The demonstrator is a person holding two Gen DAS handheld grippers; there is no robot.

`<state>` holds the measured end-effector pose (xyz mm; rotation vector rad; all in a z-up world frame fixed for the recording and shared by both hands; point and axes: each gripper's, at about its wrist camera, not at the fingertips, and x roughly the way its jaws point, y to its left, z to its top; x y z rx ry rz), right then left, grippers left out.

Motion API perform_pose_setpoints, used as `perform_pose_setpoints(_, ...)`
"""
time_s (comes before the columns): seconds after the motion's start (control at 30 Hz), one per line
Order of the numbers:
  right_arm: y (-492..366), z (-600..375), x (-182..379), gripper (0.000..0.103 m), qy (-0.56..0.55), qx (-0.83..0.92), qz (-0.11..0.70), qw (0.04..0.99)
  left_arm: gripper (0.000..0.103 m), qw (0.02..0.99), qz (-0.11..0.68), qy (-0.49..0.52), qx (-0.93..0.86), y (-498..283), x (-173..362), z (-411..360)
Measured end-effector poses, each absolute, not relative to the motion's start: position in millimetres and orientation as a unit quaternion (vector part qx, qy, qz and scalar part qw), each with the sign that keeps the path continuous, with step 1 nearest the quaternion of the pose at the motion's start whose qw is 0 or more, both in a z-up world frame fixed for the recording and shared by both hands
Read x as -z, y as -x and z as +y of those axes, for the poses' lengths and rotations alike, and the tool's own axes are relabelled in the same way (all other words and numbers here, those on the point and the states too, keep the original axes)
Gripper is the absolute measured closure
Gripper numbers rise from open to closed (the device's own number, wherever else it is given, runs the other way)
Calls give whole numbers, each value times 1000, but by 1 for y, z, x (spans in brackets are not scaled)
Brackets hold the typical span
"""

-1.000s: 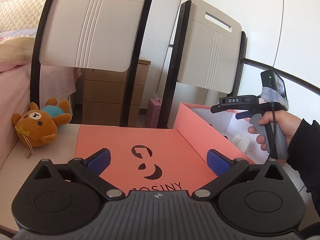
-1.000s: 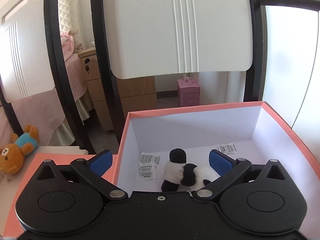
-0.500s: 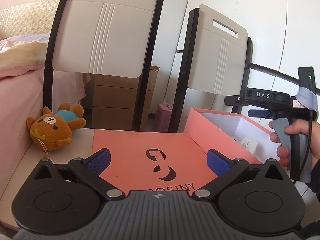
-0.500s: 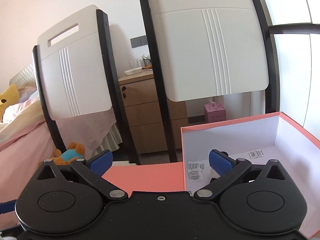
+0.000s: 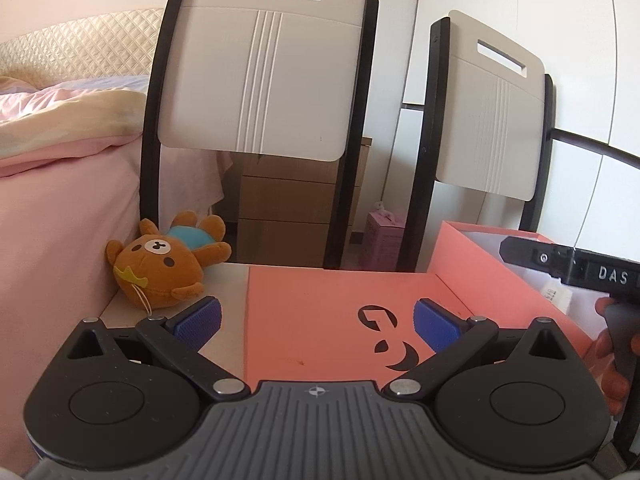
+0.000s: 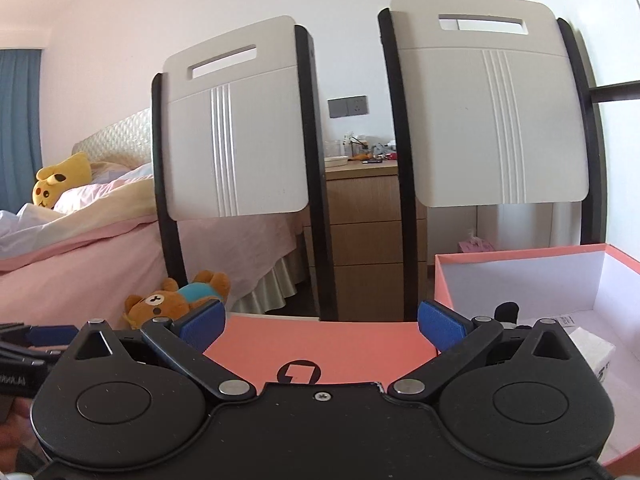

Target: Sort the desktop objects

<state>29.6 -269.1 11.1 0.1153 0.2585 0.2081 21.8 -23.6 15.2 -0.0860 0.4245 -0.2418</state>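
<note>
A brown plush bear (image 5: 164, 264) with a blue shirt lies at the table's far left corner; it also shows in the right wrist view (image 6: 176, 300). A salmon box lid (image 5: 340, 312) lies flat on the table. The open salmon box (image 6: 520, 280) stands to its right, with a black-and-white plush toy (image 6: 506, 312) partly hidden inside. My left gripper (image 5: 316, 322) is open and empty, above the lid's near left part, the bear ahead on its left. My right gripper (image 6: 318, 324) is open and empty, above the lid beside the box.
Two white chair backs (image 5: 260, 80) (image 5: 488, 128) stand just behind the table. A pink bed (image 5: 60, 168) lies to the left, a wooden drawer unit (image 6: 360, 240) behind. Paper packets (image 6: 592, 356) lie in the box. The table's bare surface (image 5: 224, 280) shows by the bear.
The right gripper has drawn back out of the box and swung left over the lid. The left gripper has turned left, bringing the bear nearer to the centre of its view.
</note>
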Motion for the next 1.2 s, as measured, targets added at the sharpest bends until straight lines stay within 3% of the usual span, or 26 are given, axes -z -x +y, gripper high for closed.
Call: perform_pose_setpoints(1.2,-32,-266,7,1,-64,-133,136,980,0,974,208,29,87,-26,-12,-26)
